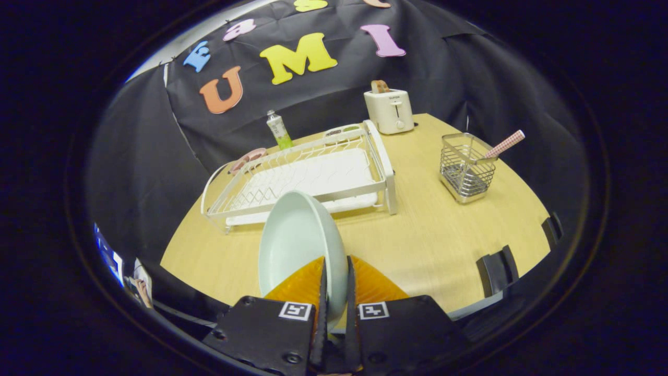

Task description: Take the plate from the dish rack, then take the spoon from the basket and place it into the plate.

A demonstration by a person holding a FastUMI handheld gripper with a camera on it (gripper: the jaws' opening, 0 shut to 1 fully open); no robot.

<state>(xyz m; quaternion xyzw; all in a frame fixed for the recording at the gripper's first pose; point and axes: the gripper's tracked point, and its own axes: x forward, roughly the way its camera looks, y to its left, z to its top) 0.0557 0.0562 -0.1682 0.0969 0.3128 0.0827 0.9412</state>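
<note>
- so the tool [335, 284] has its two fingers [365, 284] pressed in on the rim of a pale mint-green round ceramic plate [297, 243], one finger on each face, pinching it
- the plate's standing on edge, tipped a little, its hollow side facing left, and it rises up ahead of the fingers over the near part of the light wooden surface [433, 245]; can't tell if its bottom edge touches the wood
- right beyond the plate is a white wire dish rack with a white drip tray [313, 180], sitting on the far left part of the surface. the main slots look empty, and a couple of small roundish dishes sit at its far edge, too small to make out properly
- behind the rack, near the far edge, a small clear bottle with green liquid [279, 130] stands upright
- at the far edge toward the right there's a cream-white toaster [389, 110] with a slice of bread poking out the top
- over by the right edge, well apart from the rack, is a shiny square metal wire basket [466, 167]
- the spoon with a pink-and-white checked handle [503, 144] is in that basket, handle leaning out over the right rim
</note>
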